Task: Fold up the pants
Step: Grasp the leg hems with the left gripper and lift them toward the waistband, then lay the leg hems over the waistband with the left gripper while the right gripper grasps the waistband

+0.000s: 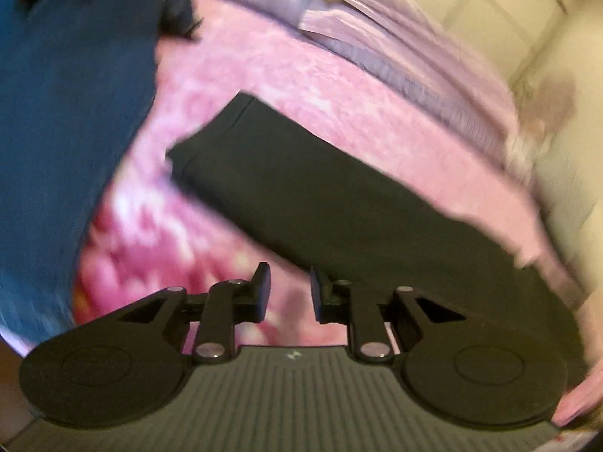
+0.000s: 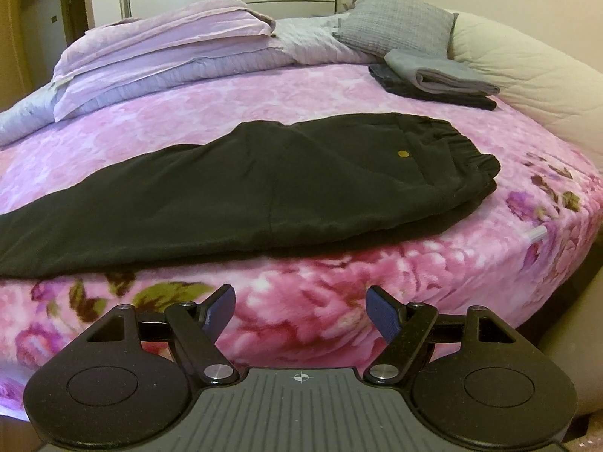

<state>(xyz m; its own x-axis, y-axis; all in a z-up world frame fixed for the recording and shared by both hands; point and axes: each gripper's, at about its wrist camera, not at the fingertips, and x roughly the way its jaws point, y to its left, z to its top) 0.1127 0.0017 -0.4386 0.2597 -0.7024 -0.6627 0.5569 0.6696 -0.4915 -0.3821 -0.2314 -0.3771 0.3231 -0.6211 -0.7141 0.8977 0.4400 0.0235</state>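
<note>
Behind black pants (image 2: 264,184), folded clothes (image 2: 441,79), grey pillow (image 2: 399,30), lilac bedding (image 2: 169,49)

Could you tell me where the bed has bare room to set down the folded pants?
Bare blanket lies between the black pants and the lilac bedding. The far right is crowded by a folded stack and grey pillow.

left wrist view is a blurry mess
pants (image 2: 241,188) legs run off the left edge in the right wrist view, blue fabric (image 1: 68,113) too smeared to identify, folded stack (image 2: 437,79) contents unclear
</note>
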